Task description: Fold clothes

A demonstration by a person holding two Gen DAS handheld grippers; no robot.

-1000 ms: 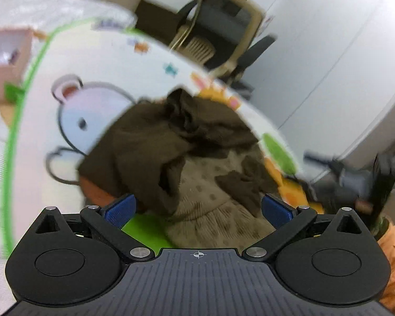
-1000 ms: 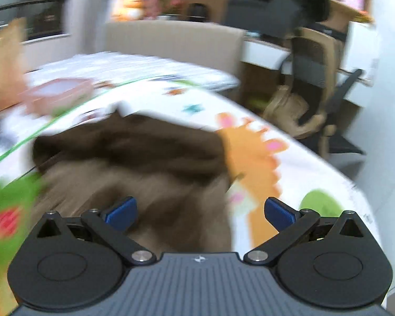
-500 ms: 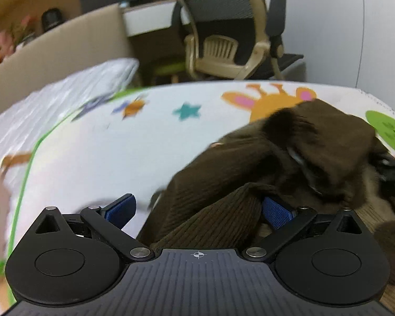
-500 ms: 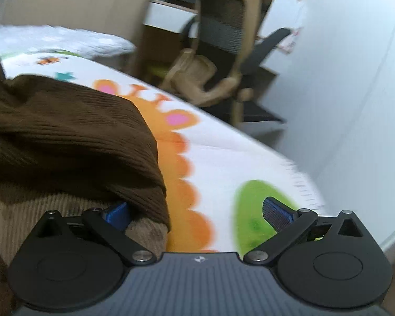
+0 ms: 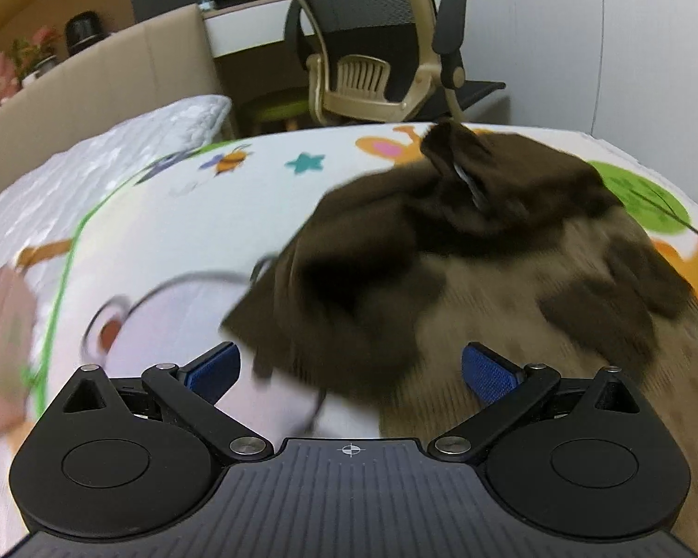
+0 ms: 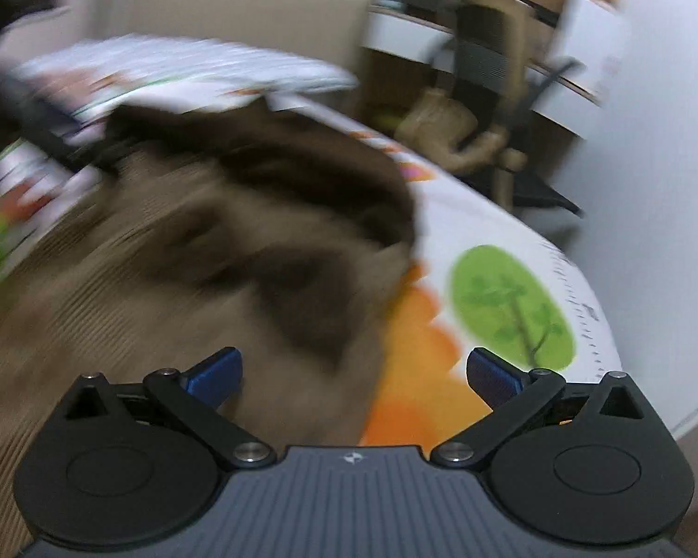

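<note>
Lying bunched in the middle of both frames, the brown clothes [image 5: 442, 251] rest on the mat [image 5: 186, 214]. Left gripper [image 5: 349, 367] and right gripper [image 6: 353, 367] stand wide apart, holding nothing. Grabbing two layers could tangle it.

- We find no words, brand names or numbers that can be read in either view.
- On the left gripper [image 5: 349, 369] body we see only a small white crosshair mark at the centre of the ribbed plate; it is a sign, not lettering.
- On the right gripper [image 6: 353, 369] body we see a small white emblem in the same spot, too small and blurred for us to make out.
- Along the edge of the printed play mat [image 6: 577, 288] in the right wrist view we see a row of short dark ruler-like ticks; if figures stand beside them, we cannot read them.
</note>
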